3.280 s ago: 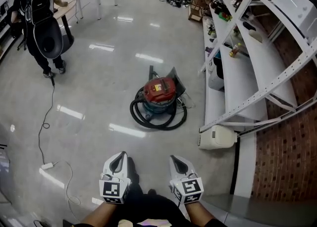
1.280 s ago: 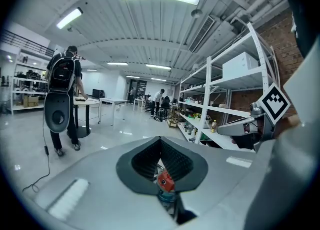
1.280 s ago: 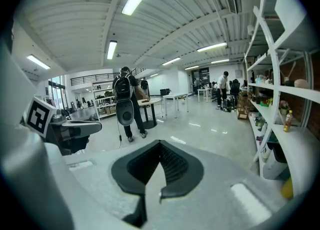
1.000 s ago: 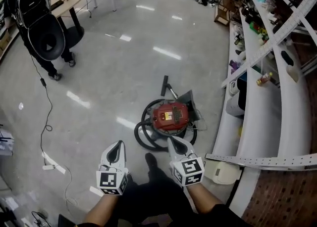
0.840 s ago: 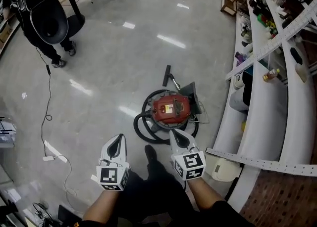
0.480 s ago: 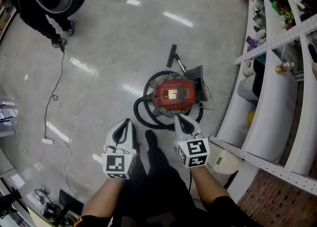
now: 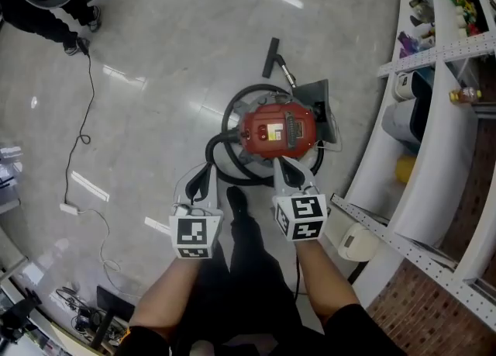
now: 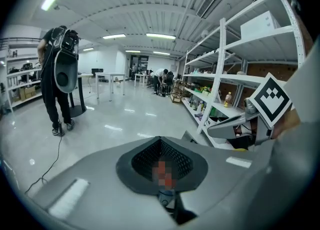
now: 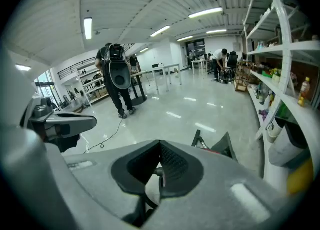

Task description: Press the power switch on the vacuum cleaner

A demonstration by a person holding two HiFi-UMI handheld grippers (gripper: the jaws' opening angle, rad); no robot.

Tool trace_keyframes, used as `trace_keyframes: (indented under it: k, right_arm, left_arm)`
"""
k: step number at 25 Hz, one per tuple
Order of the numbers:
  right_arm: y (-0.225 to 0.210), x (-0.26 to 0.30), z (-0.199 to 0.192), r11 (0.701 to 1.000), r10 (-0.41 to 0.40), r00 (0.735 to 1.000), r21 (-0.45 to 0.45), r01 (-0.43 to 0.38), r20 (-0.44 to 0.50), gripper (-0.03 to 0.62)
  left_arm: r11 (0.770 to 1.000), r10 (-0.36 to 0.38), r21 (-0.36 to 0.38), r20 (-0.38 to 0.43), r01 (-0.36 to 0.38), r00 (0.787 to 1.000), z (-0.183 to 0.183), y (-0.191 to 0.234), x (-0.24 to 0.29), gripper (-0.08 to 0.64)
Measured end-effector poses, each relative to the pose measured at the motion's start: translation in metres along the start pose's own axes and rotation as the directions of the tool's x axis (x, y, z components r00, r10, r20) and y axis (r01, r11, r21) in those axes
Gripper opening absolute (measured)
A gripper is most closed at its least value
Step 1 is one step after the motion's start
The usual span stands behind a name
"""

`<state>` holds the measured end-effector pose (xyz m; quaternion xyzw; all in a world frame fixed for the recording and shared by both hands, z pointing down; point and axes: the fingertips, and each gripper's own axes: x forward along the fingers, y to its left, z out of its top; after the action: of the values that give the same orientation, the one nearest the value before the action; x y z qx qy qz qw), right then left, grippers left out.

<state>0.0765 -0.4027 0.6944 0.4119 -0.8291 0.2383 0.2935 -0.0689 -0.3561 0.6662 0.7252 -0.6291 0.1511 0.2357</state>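
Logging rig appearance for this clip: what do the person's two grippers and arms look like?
Both the left gripper and right gripper are pale grey tapering wedges with black mesh-textured pads. Each carries a white cube printed with black square markers. The forearms are bare; dark sleeves start near the elbows.

1. We hold both grippers out ahead of us, side by side and apart, jaws pointing forward.
2. Our left gripper (image 7: pixel 198 184) has its jaws closed together, and its marker cube (image 7: pixel 193 236) faces up.
3. Our right gripper (image 7: pixel 286 170) sits a little farther forward, jaws likewise pressed shut with nothing between them; its marker cube (image 7: pixel 301 217) also faces up.
4. Our bare left forearm (image 7: pixel 166 300) and right forearm (image 7: pixel 324 285) run up to the grippers, converging slightly.
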Motion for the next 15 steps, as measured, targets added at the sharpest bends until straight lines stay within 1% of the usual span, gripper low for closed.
trace_keyframes:
  k: [3,7,9,15]
  right_arm:
    - [-0.012,0.033,-0.022,0.999,-0.024,0.998,0.021,0.025,-0.051,-0.008]
    - [-0.024,0.070,-0.049,0.998,-0.047,0.993,0.029,0.050,-0.111,-0.008]
    - [-0.027,0.088,-0.060,0.998,-0.055,0.989,0.031,0.060,-0.136,-0.008]
    - [-0.041,0.139,-0.089,0.994,-0.087,0.979,0.046,0.097,-0.187,-0.009]
  left_arm:
    - [1.000,-0.017,0.012,-0.048,0.017,0.999,-0.025,0.007,0.029,0.015]
    - [0.999,-0.025,0.033,-0.099,0.028,0.995,-0.059,0.019,0.064,0.015]
    - [0.999,-0.030,0.032,-0.128,0.034,0.991,-0.077,0.026,0.078,0.015]
    - [0.997,-0.067,0.028,-0.161,0.072,0.985,-0.113,0.032,0.119,0.015]
